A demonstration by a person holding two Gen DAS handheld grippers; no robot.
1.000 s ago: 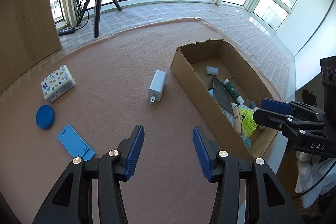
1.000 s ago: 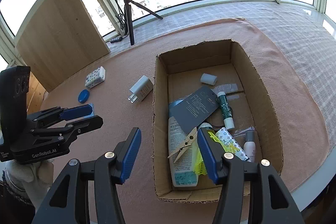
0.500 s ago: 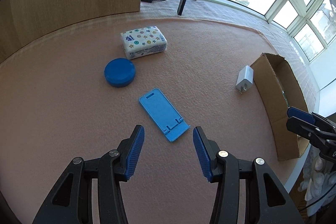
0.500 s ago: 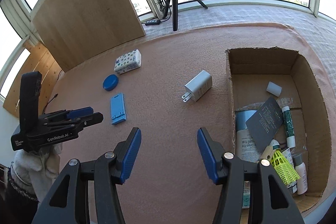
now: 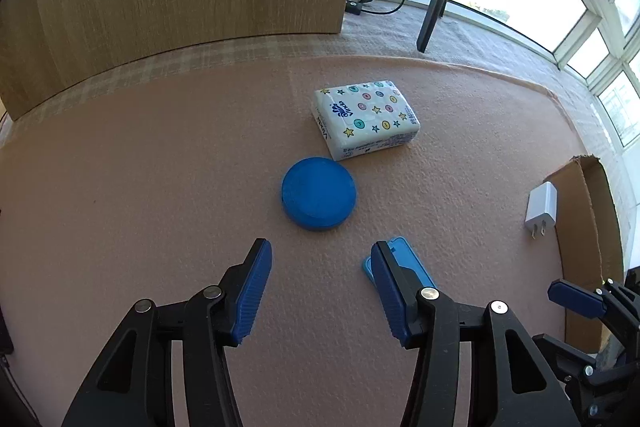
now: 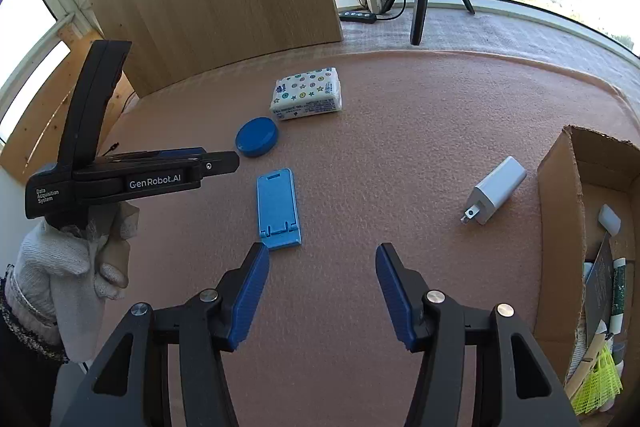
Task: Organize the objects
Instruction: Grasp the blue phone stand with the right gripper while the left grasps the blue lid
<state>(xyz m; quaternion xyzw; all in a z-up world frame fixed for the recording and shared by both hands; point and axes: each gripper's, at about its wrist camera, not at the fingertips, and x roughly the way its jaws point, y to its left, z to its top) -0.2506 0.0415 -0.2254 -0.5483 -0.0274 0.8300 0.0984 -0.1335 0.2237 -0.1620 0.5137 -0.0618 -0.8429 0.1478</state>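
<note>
- Left wrist view shows the left gripper (image 5: 320,287) low over the pink mat (image 5: 140,187), jaws wide and holding nothing, lined up on the blue round lid (image 5: 319,193), which lies just ahead of the gap; my guess is that the lid is the next pick.
- Just beyond the lid sits the tissue pack (image 5: 366,117), close to it, while the blue phone stand (image 5: 404,263) lies partly under the gripper's right finger.
- Right wrist view: the right gripper (image 6: 322,293) hovers with jaws wide and empty, between the phone stand and the white charger (image 6: 496,195).
- At the right edge, the cardboard box (image 6: 560,195) already holds several items, so four loose things probably remain.
- Compared with one second ago, the left gripper has swung away from the box toward the lid, and the right has left the box interior.
</note>
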